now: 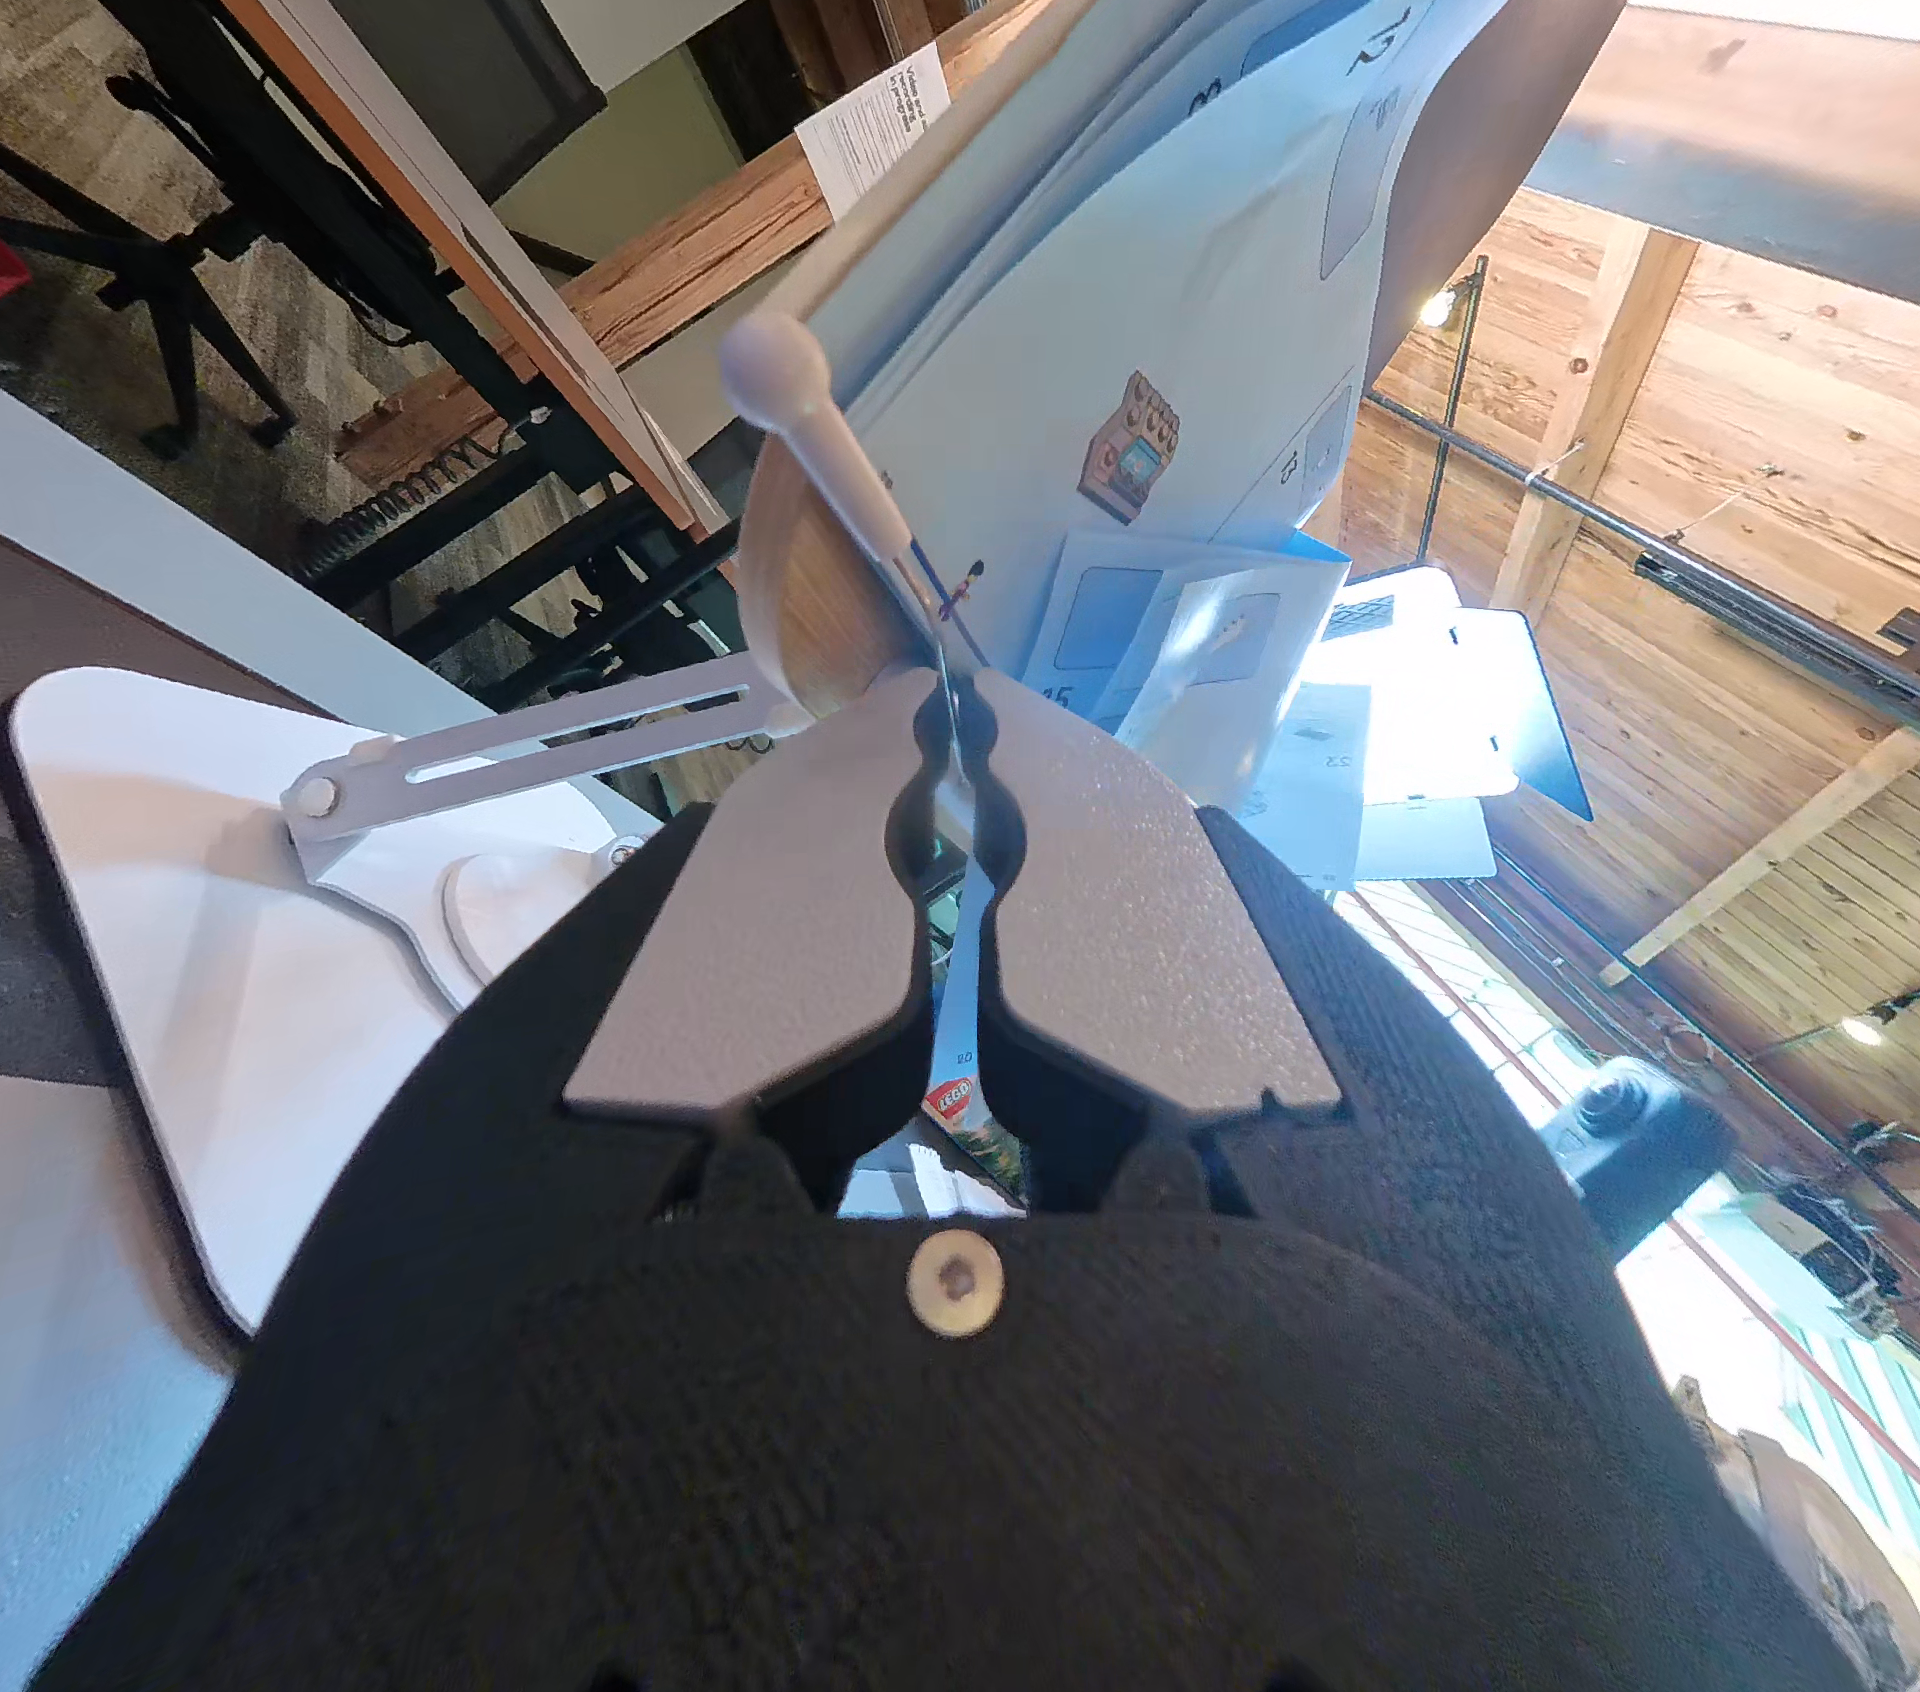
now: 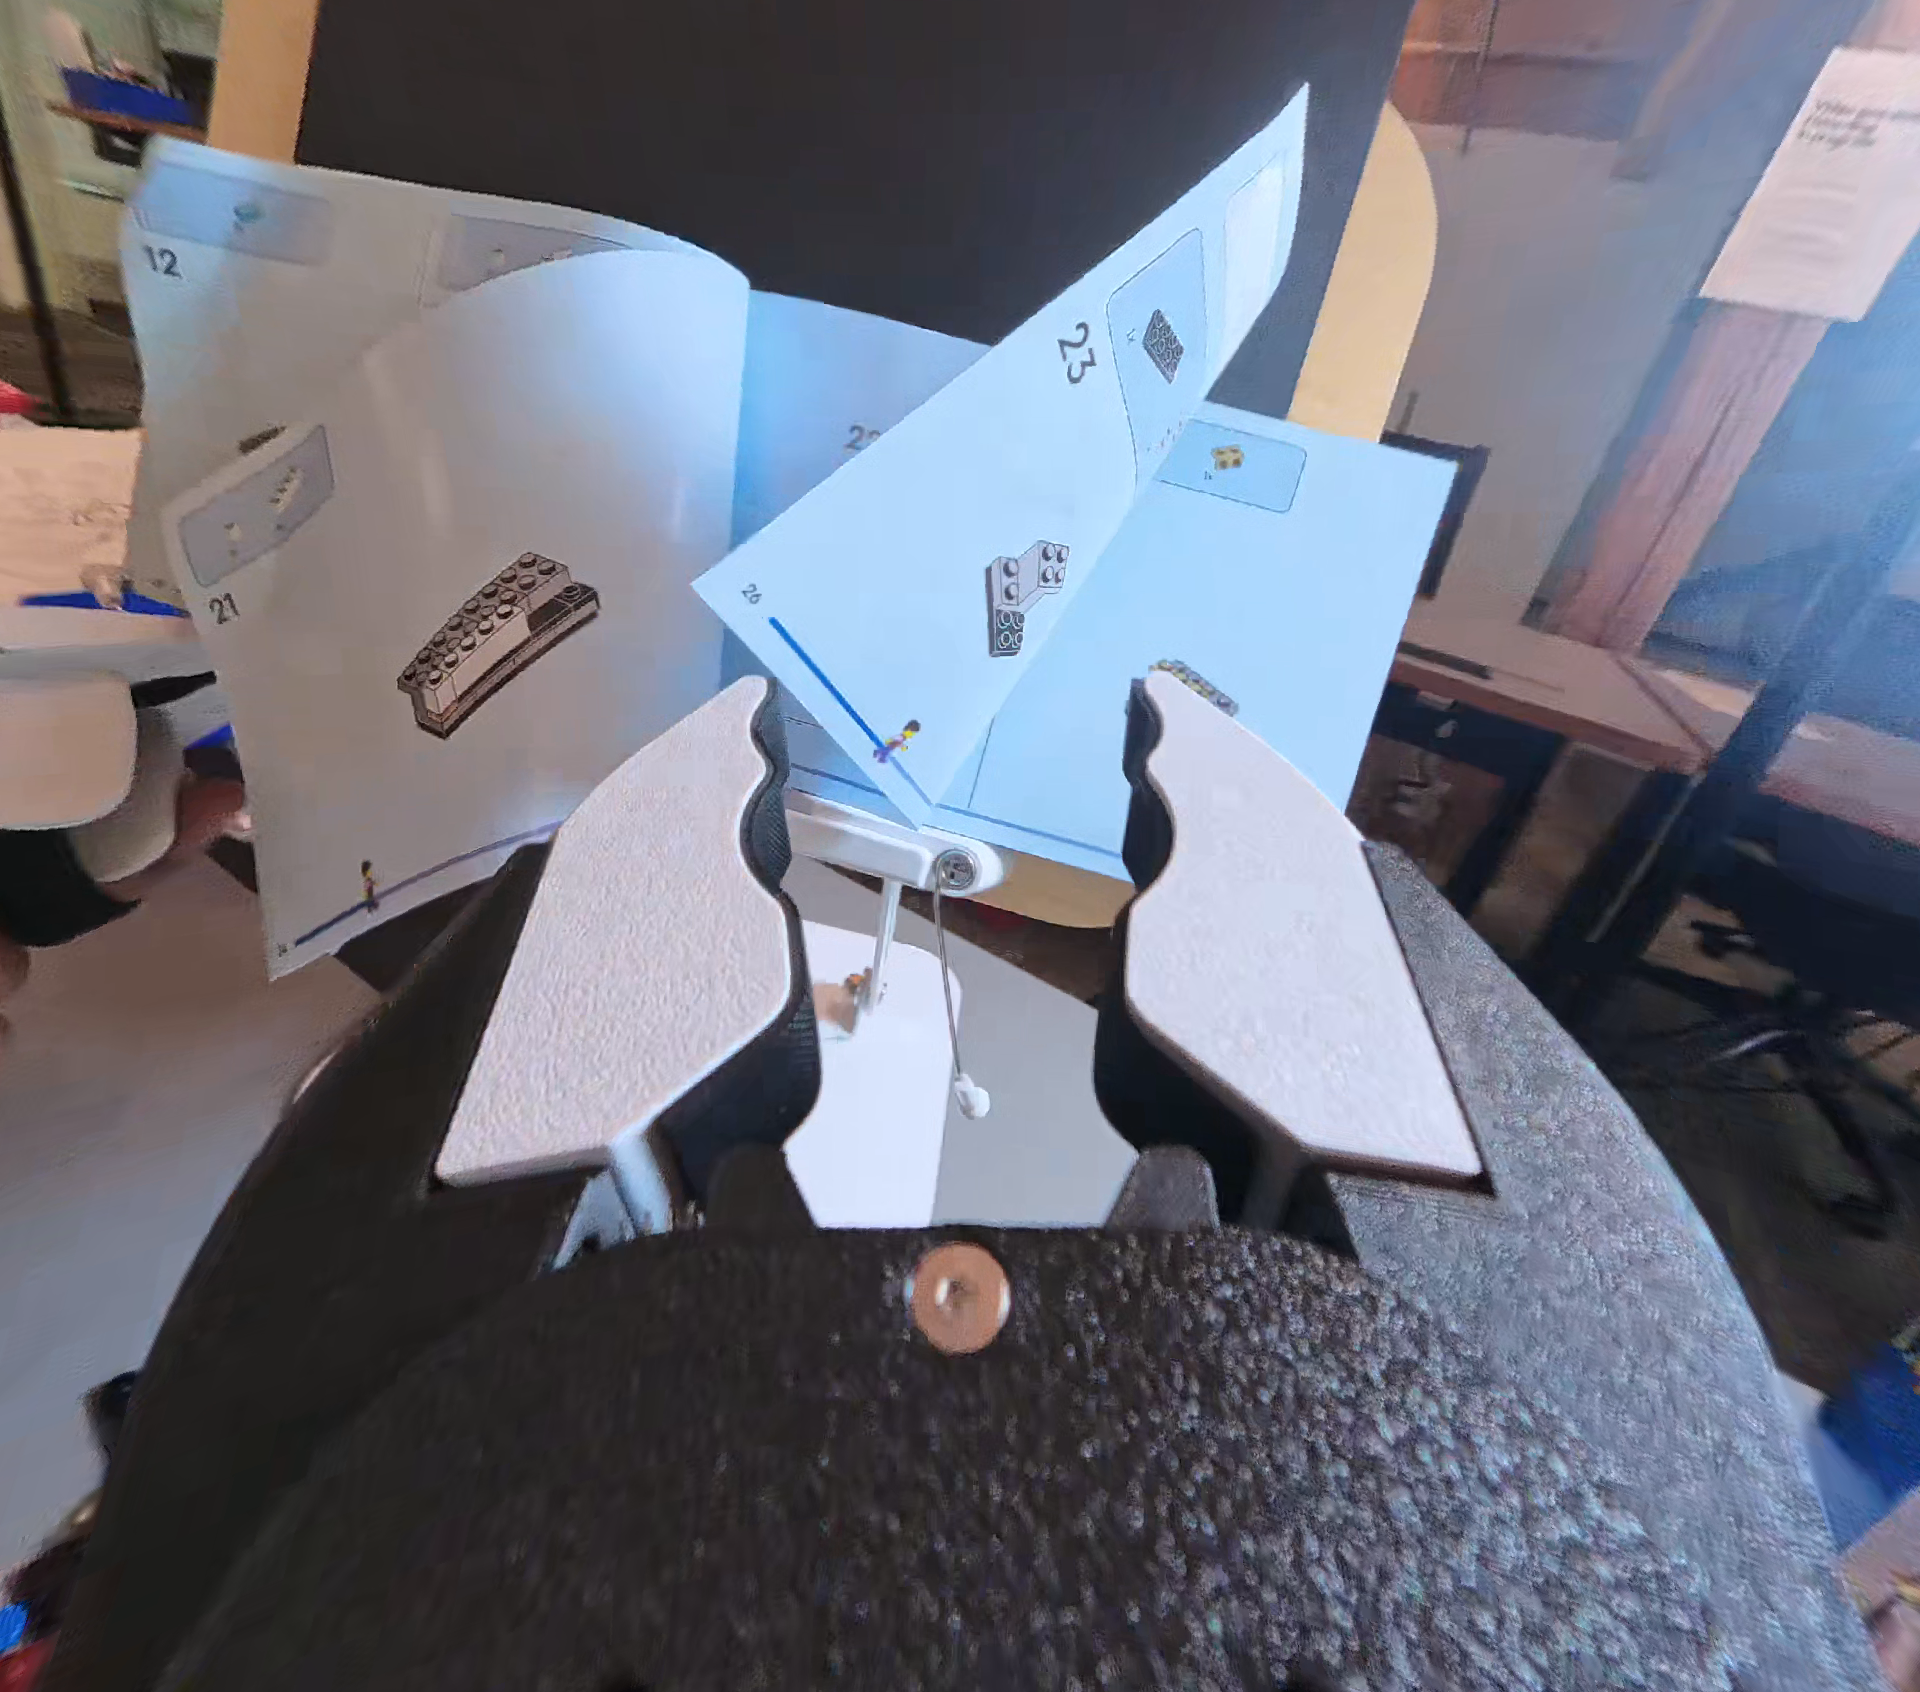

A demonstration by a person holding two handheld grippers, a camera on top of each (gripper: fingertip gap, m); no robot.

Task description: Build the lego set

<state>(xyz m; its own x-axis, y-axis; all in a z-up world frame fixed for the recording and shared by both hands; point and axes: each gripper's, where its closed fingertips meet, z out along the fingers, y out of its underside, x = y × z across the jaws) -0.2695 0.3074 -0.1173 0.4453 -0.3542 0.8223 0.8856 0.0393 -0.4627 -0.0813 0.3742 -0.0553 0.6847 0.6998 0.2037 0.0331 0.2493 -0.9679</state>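
1. Timber beams and plank walls fill the background, with a dark-framed desk on the right; nearer you, a white book stand with a slotted metal arm sits on a white base.
2. You are turning pages, not placing bricks: the pale blue paper instruction booklet stands open on that stand, in front of a dark panel, and no loose bricks can be made out in either view.
3. One folded, creased page juts toward you from the middle of the booklet, while a curled sheaf of pages arches over on the left.
4. Your left gripper is pinched nearly closed on the thin edge of a page, which runs down between its grey textured pads.
5. Your right gripper is spread wide and grips nothing; its tips sit just in front of the booklet's lower edge, either side of the folded page's near corner.
6. To do this well, I would judge: keep the left pinch light so the paper does not tear, and flatten the folded page.
7. A white page-holder wire with a ball tip stands close by; mind it does not snag the sheet.
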